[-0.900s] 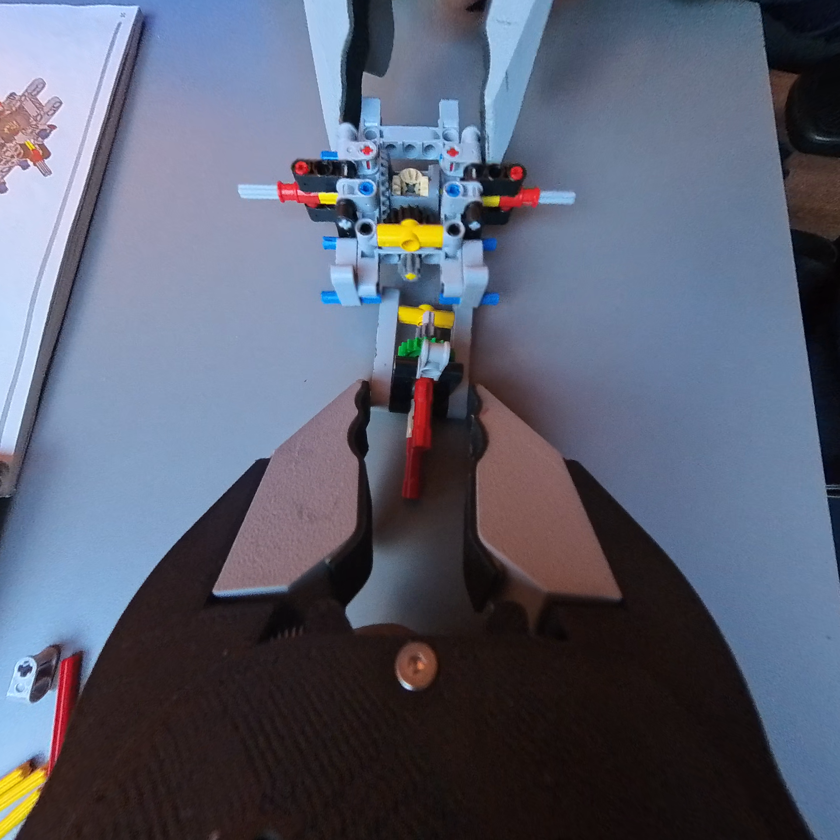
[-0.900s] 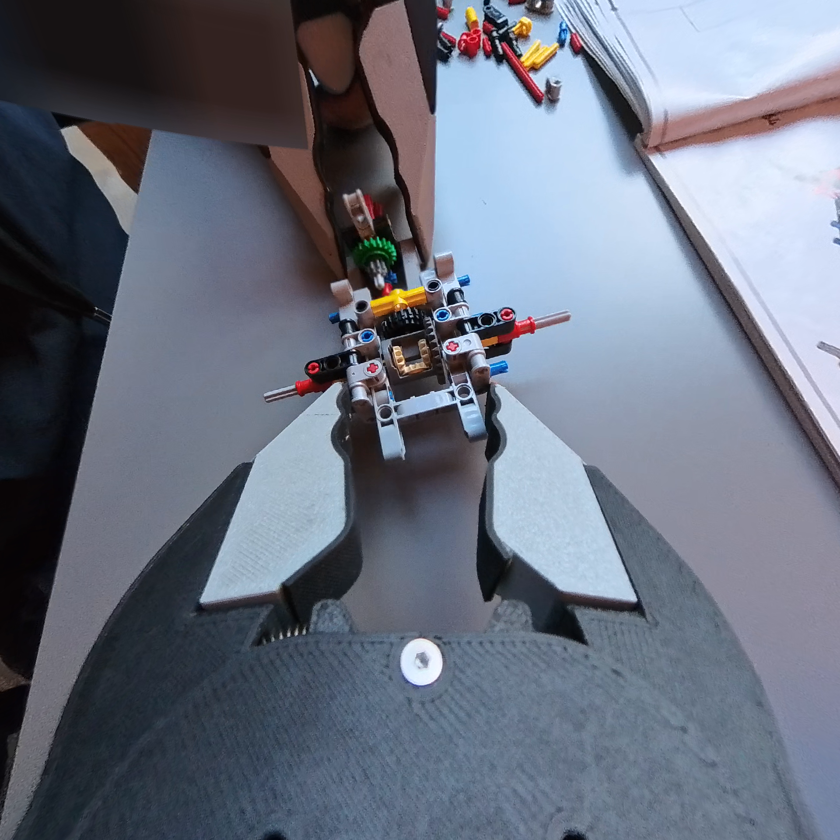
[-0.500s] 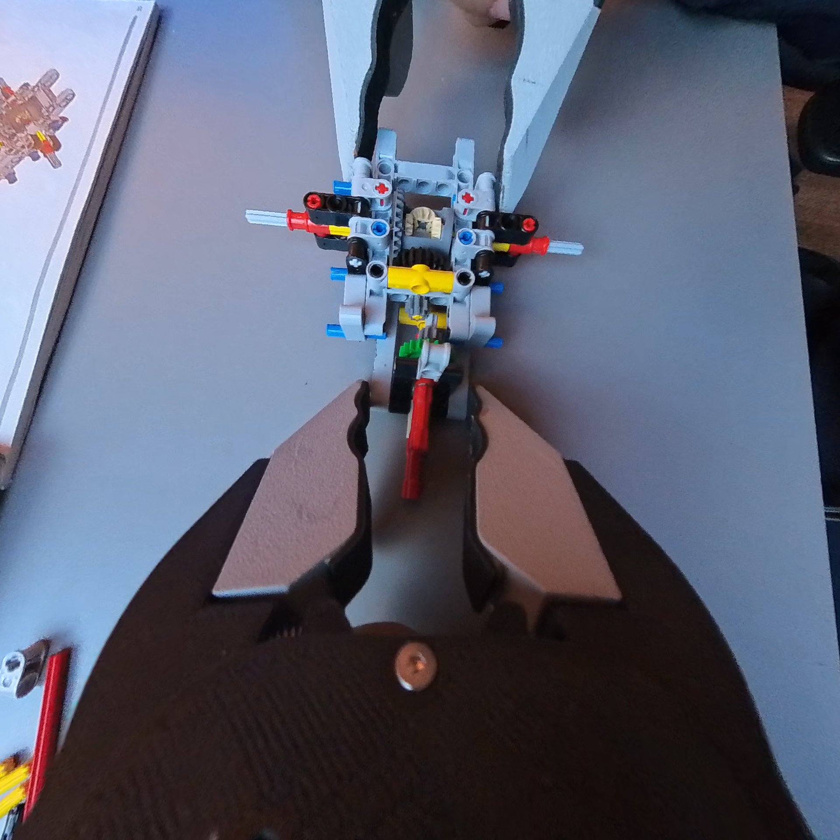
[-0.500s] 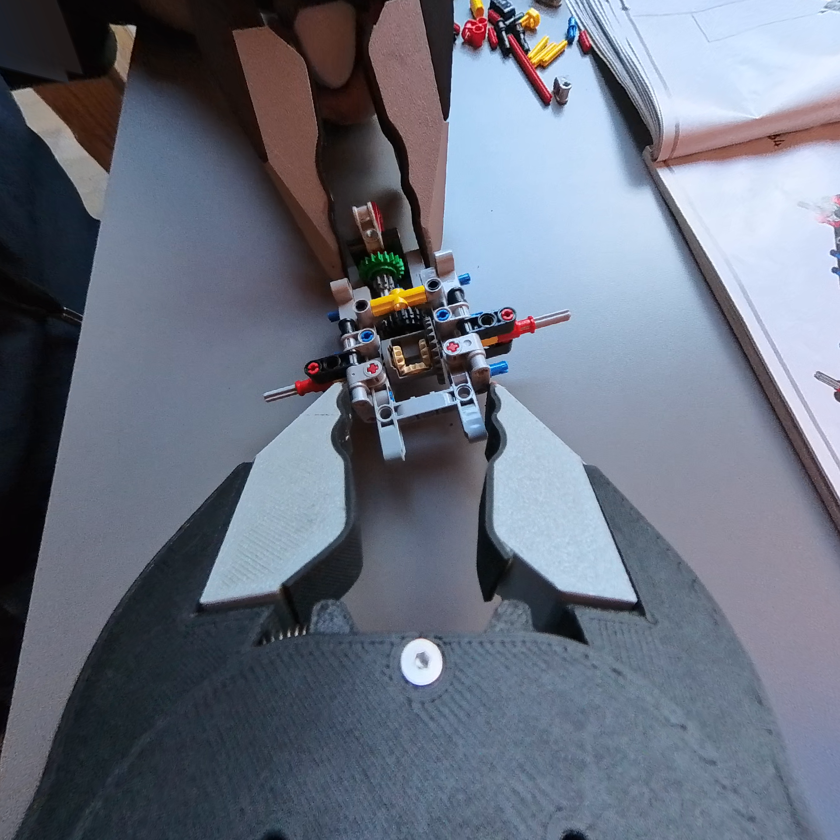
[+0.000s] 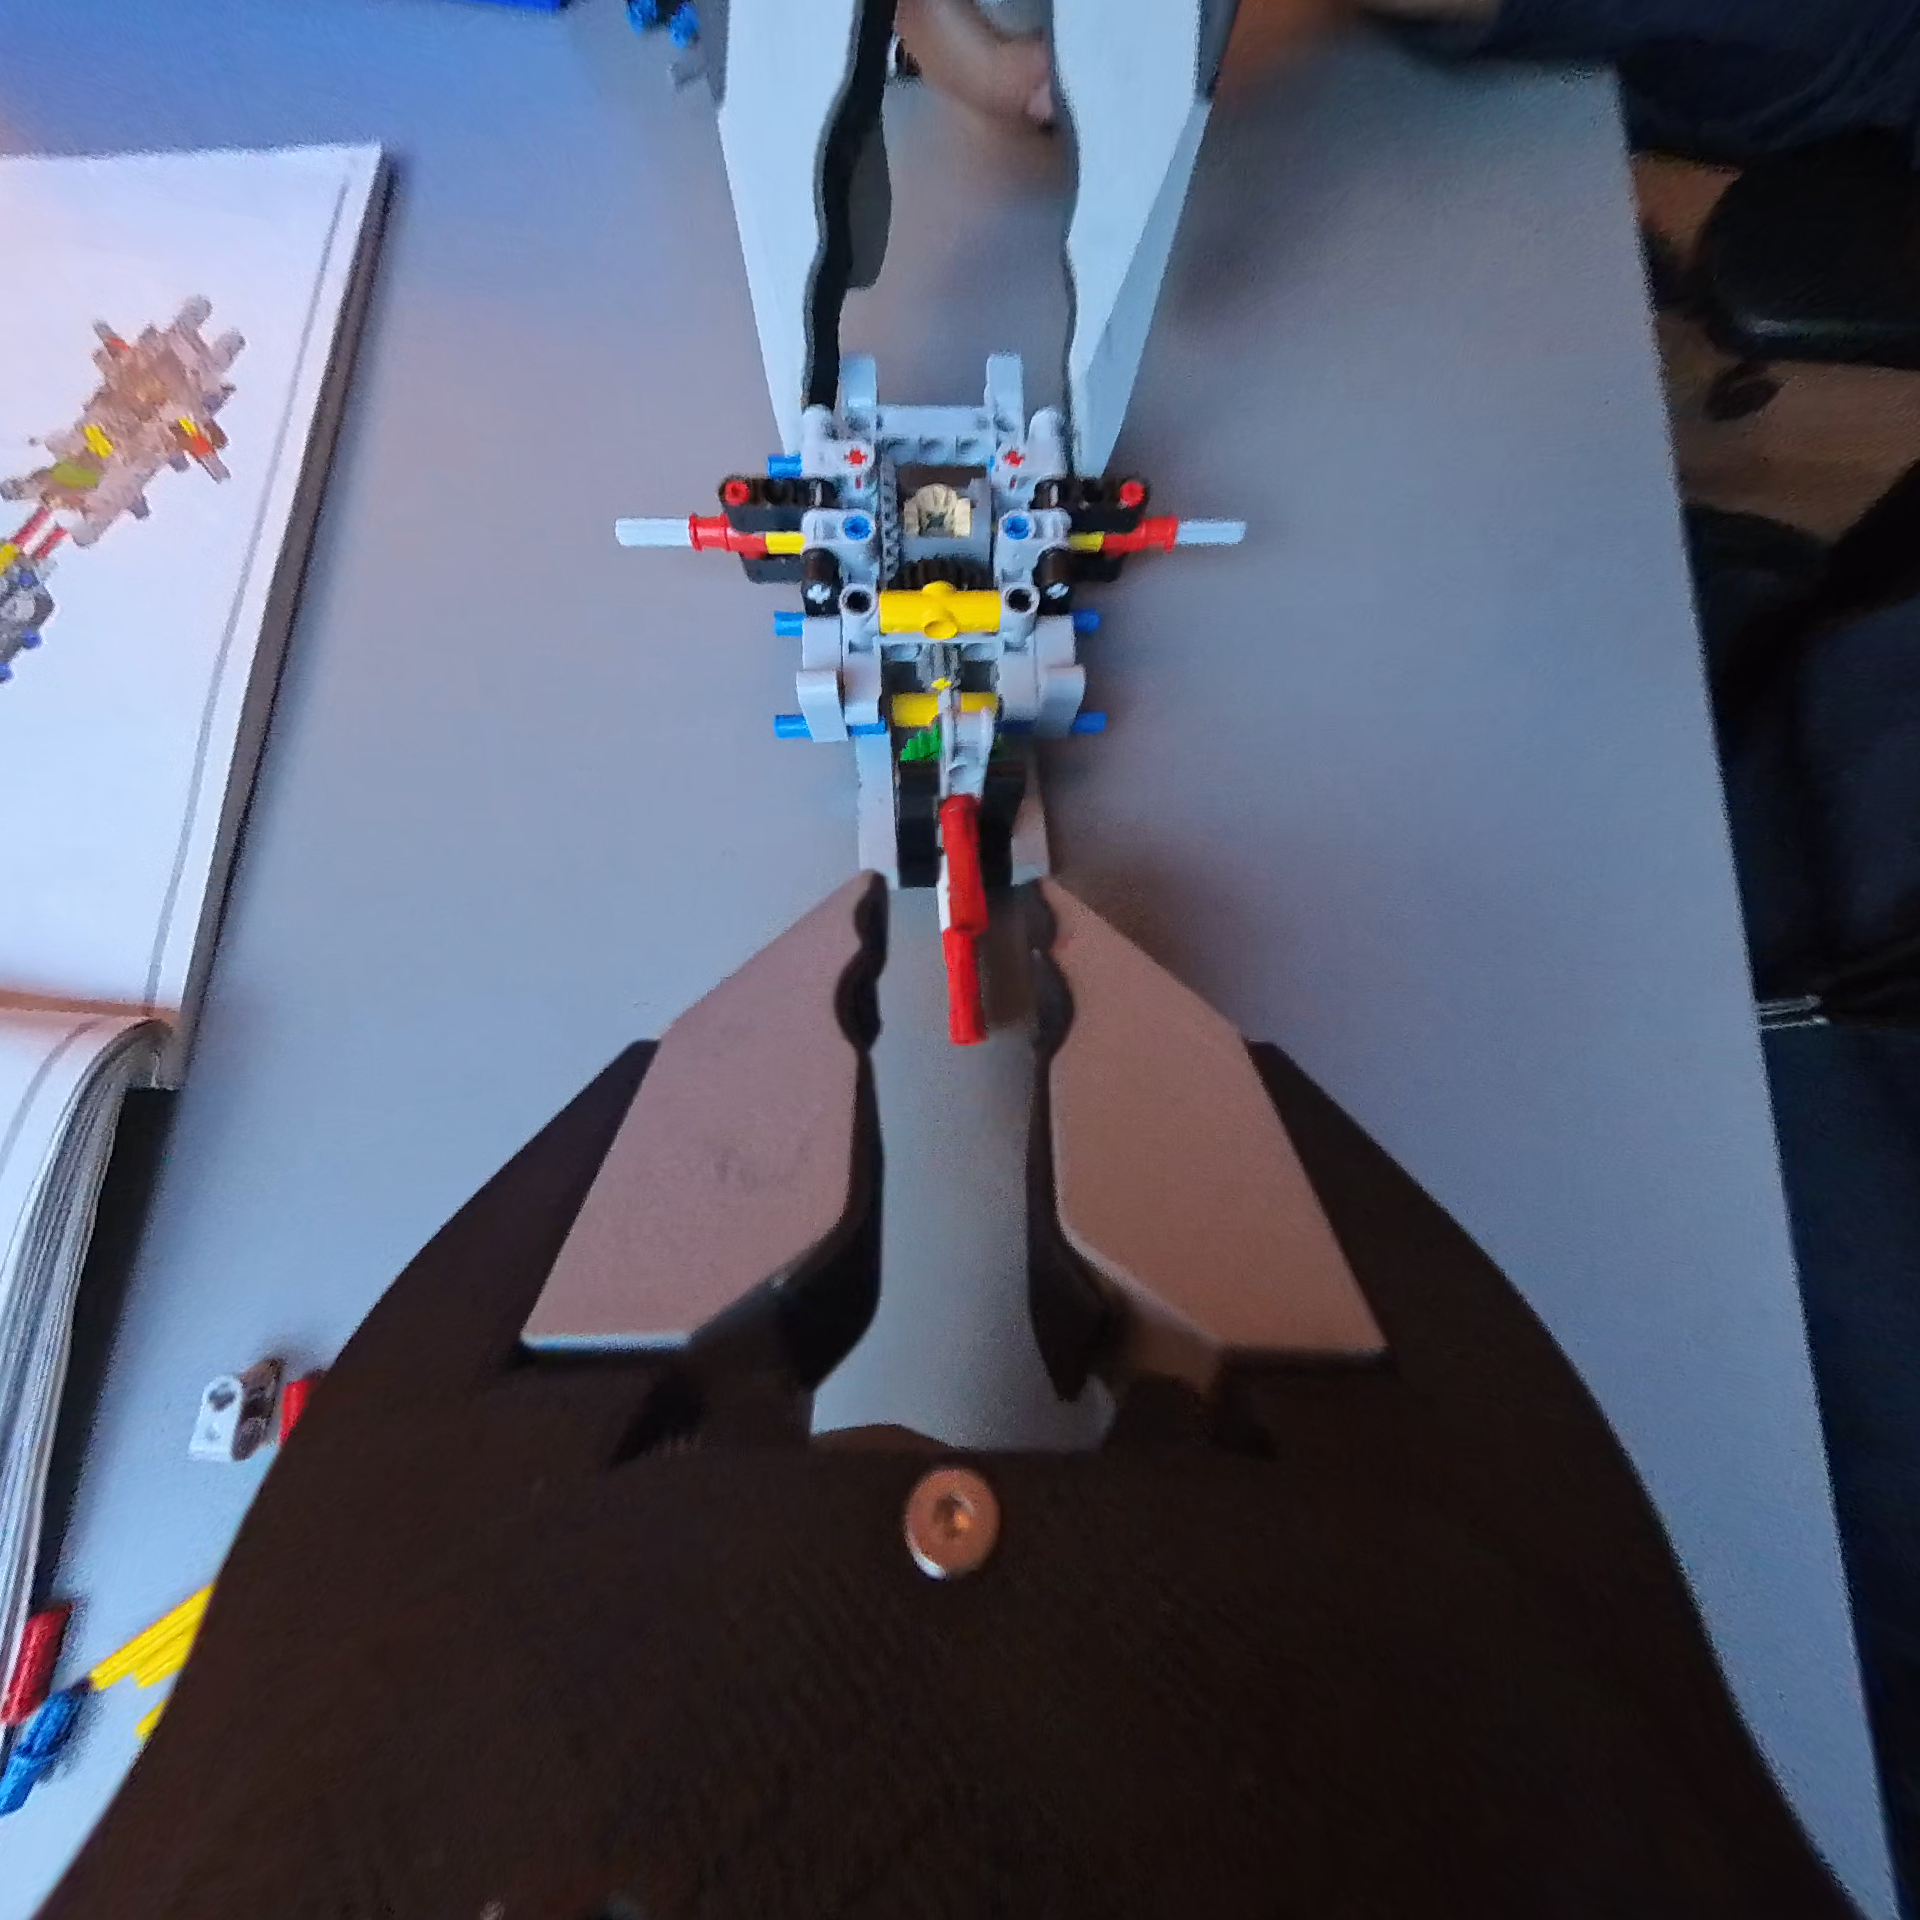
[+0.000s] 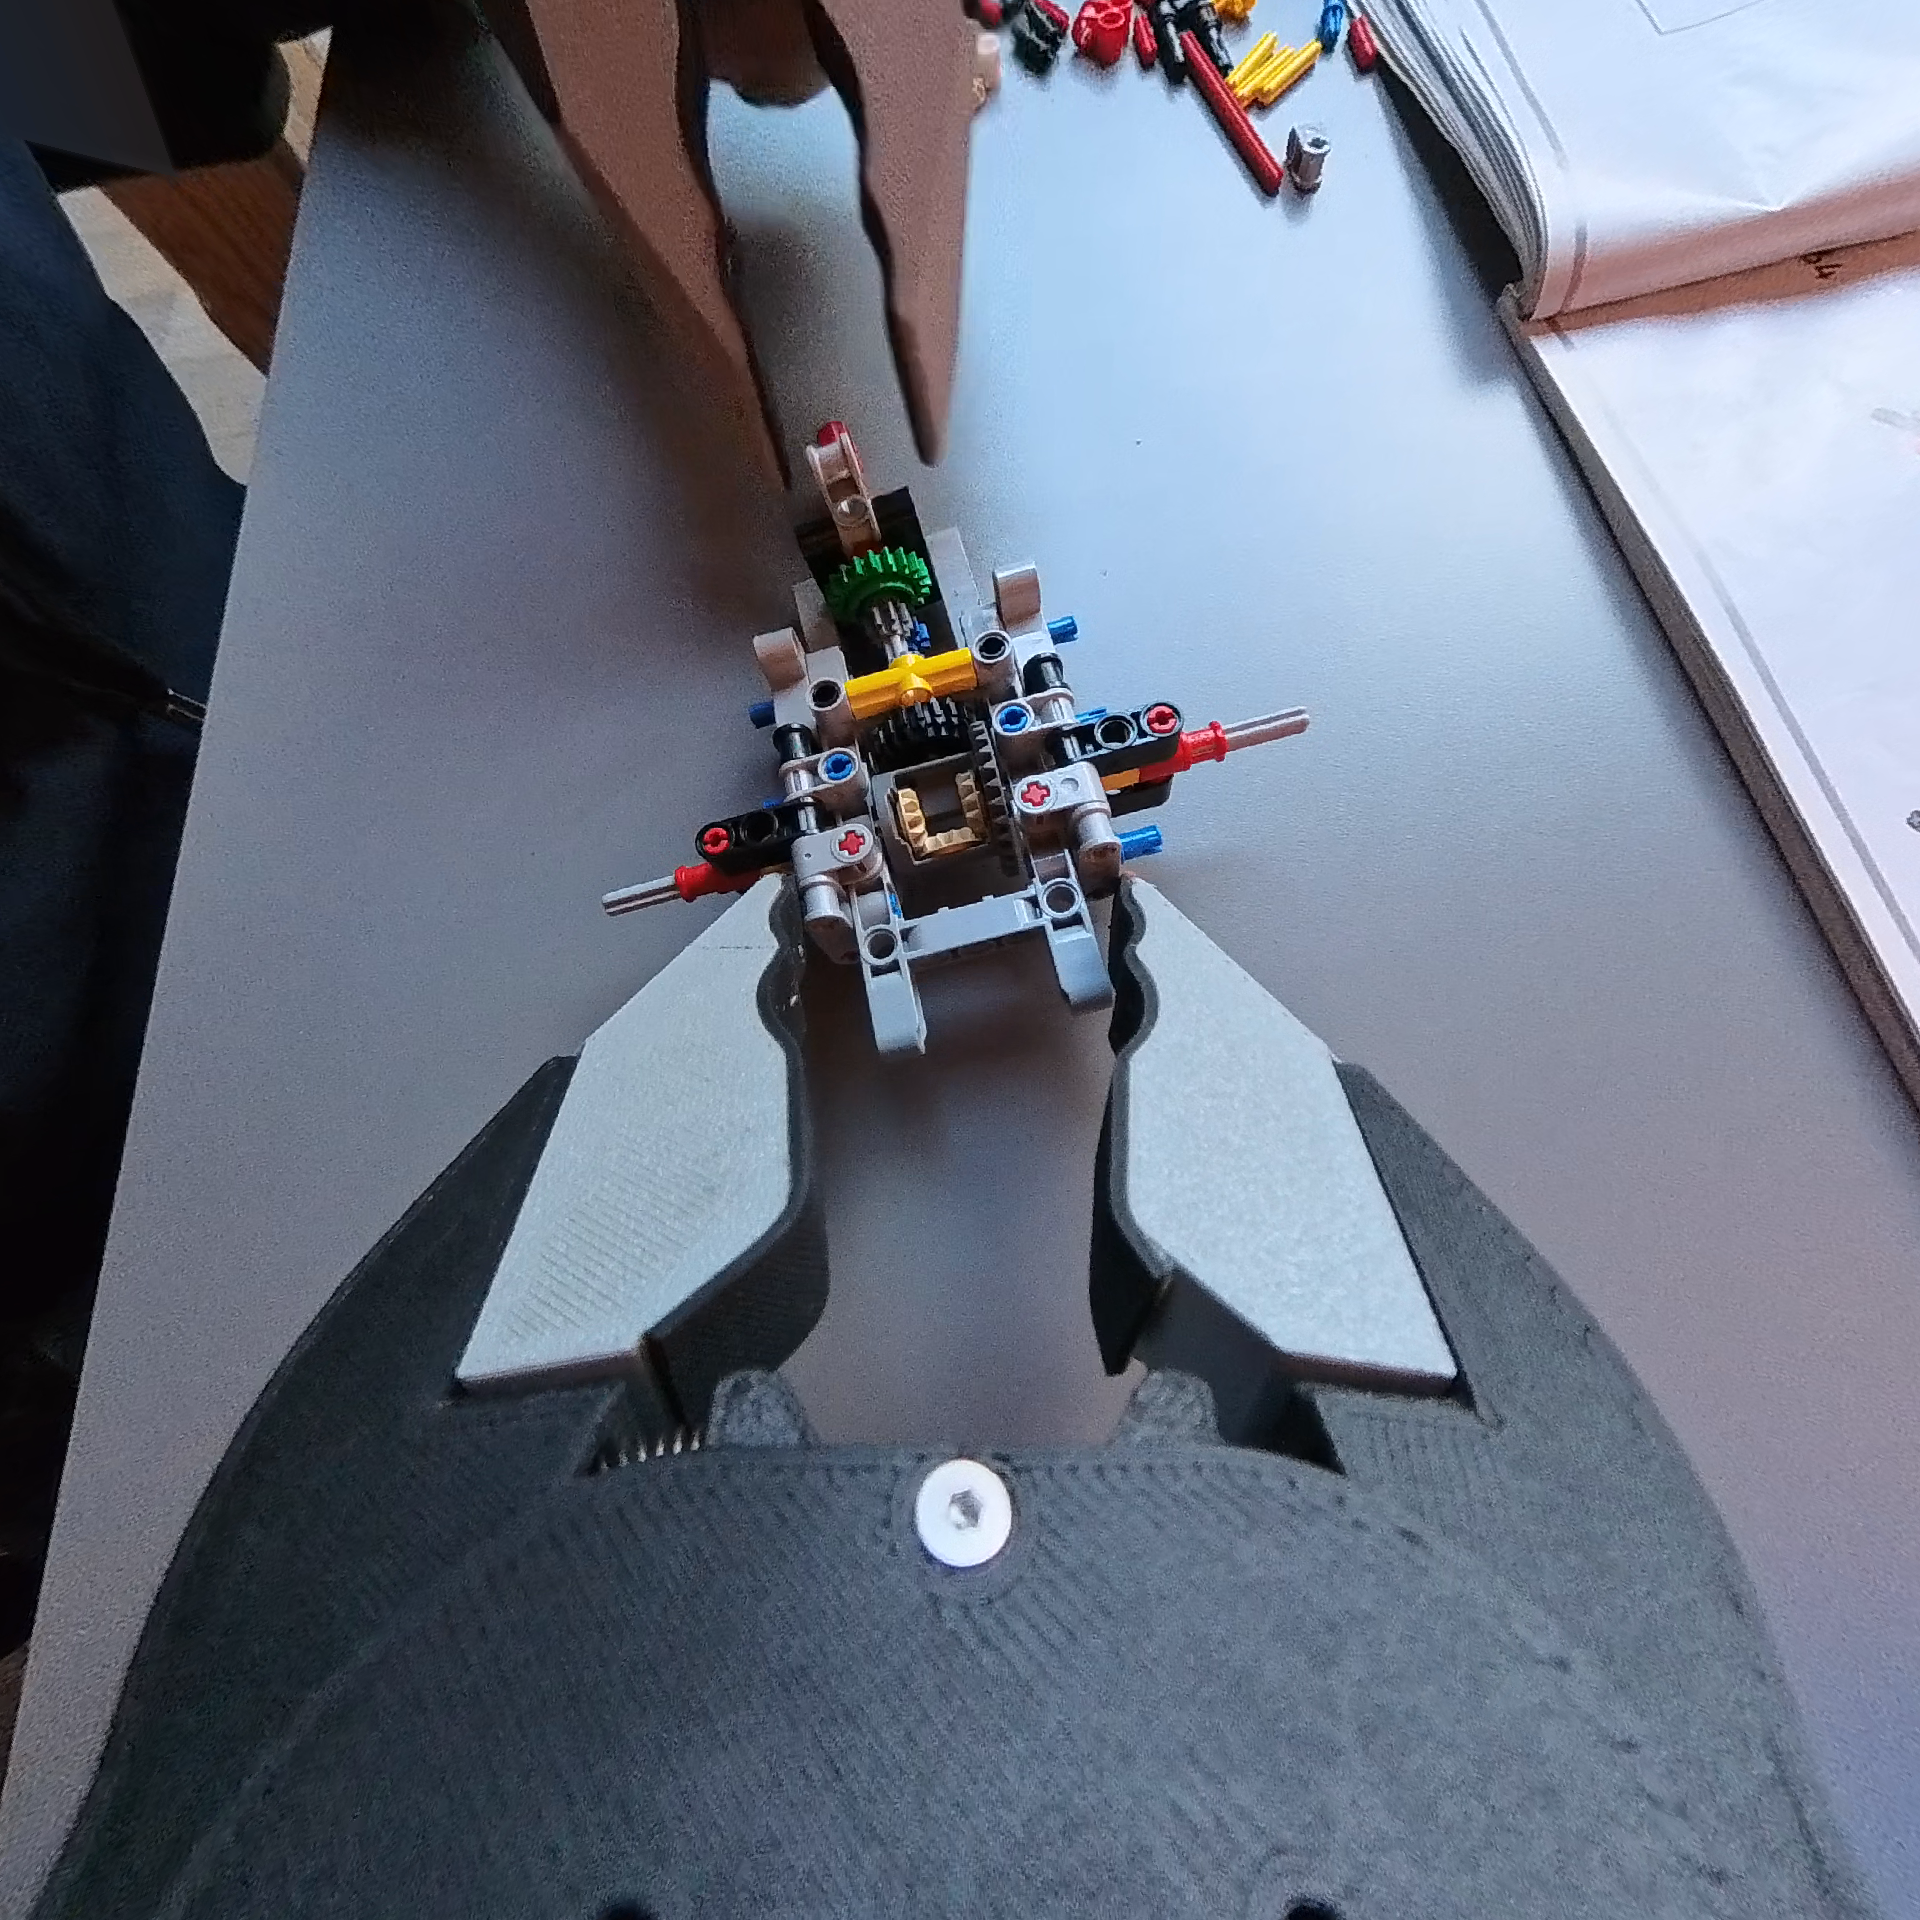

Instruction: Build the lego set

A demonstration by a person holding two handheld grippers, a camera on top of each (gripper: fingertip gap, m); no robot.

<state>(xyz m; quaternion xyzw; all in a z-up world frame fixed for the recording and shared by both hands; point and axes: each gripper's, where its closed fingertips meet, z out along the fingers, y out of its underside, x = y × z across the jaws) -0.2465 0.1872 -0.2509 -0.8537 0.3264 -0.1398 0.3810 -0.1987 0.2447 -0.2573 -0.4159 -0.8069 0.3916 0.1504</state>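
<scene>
A grey geared assembly (image 5: 940, 540) with red, yellow and blue pins lies on the grey table (image 5: 468, 935). A small black part with a green gear (image 6: 871, 587) and a red axle (image 5: 961, 914) sits joined to its near end. My left gripper (image 5: 961, 888) is open. Its fingers stand on either side of the red axle without touching it. In the right wrist view the left gripper (image 6: 857, 468) stands just off the part's far end. My right gripper (image 6: 951, 899) is shut on the assembly's (image 6: 940, 821) grey frame. It shows at the far end in the left wrist view (image 5: 940, 416).
An open instruction booklet (image 5: 156, 520) lies at the left, and at the right in the right wrist view (image 6: 1662, 156). Loose small parts lie near it (image 5: 239, 1403) (image 6: 1236, 94). A person's dark clothing (image 5: 1818, 727) is beyond the table edge. The left gripper's tips are roughly 9 centimeters from the right gripper's.
The right gripper brought the assembly onto the small geared part. My left gripper let go of that part, backed off a little, and its fingers narrowed around the red axle.
</scene>
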